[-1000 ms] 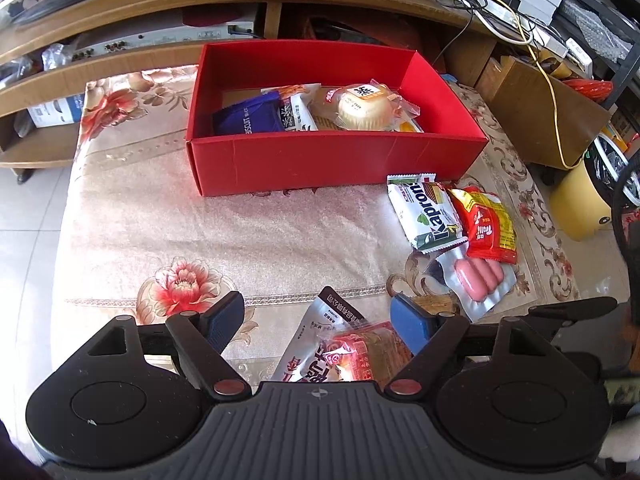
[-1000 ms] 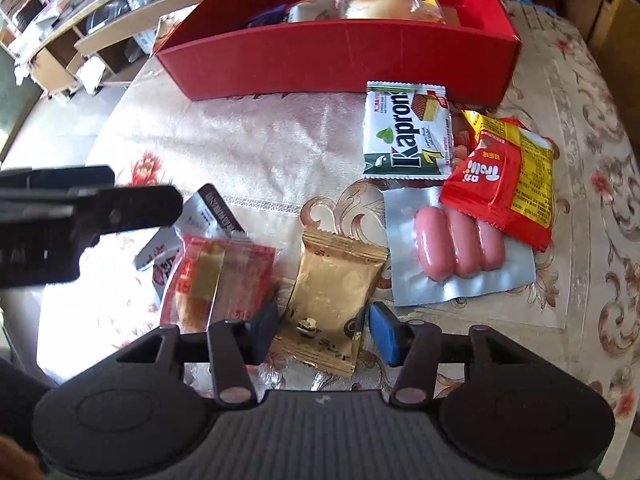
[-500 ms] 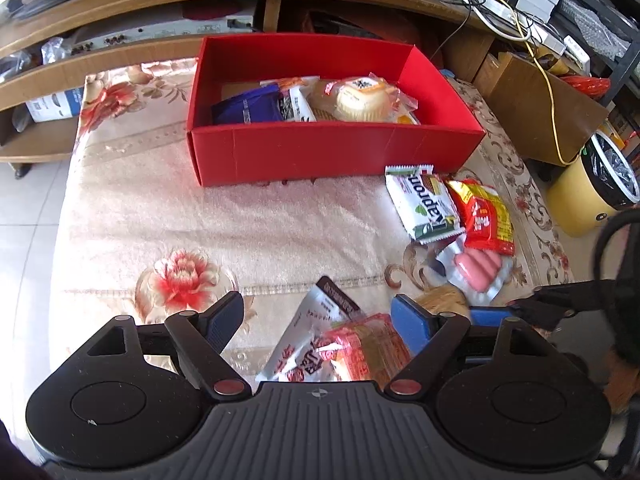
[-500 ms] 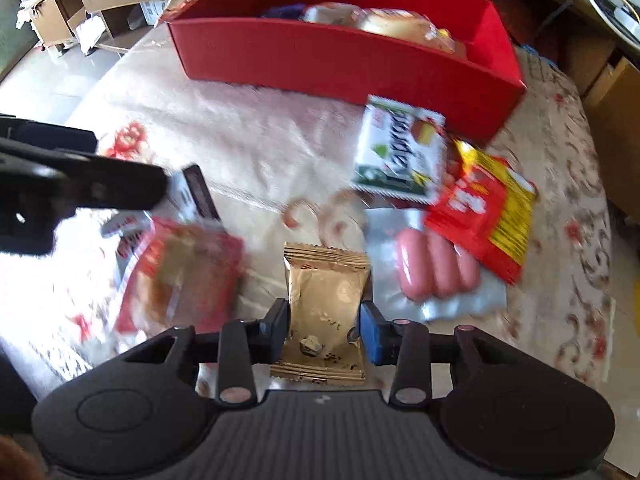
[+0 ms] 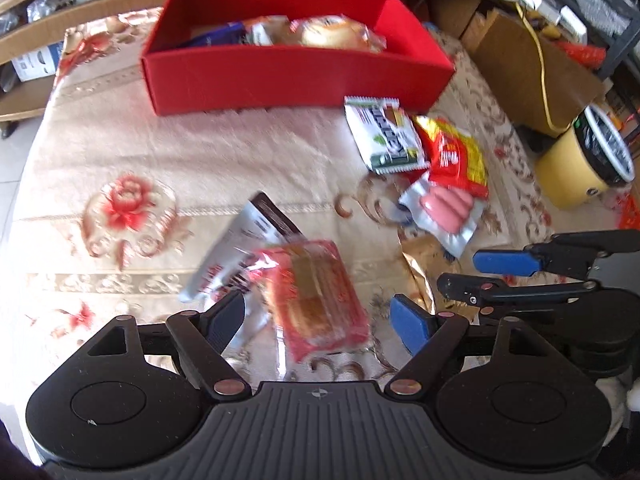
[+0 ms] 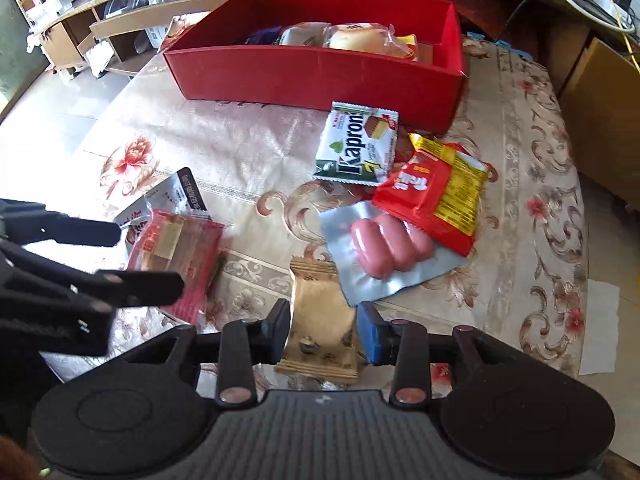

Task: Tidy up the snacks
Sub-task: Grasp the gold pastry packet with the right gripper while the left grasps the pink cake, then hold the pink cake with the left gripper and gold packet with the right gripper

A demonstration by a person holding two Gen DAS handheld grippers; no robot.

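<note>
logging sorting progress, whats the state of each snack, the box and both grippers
red box: open, partly filled
gold packet: clamped in right gripper
left gripper: open over red cake pack
Kapron wafer: flat on cloth, outside box
sausage pack: sealed, on cloth
red-yellow pack: overlapping sausage pack

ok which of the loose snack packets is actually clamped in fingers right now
The gold foil packet, pinched between the right gripper fingers. The other packets lie free on the tablecloth.

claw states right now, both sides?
Left claw: open, straddling the red clear-wrapped cake packet, not gripping.
Right claw: shut on the gold foil snack packet.
</note>
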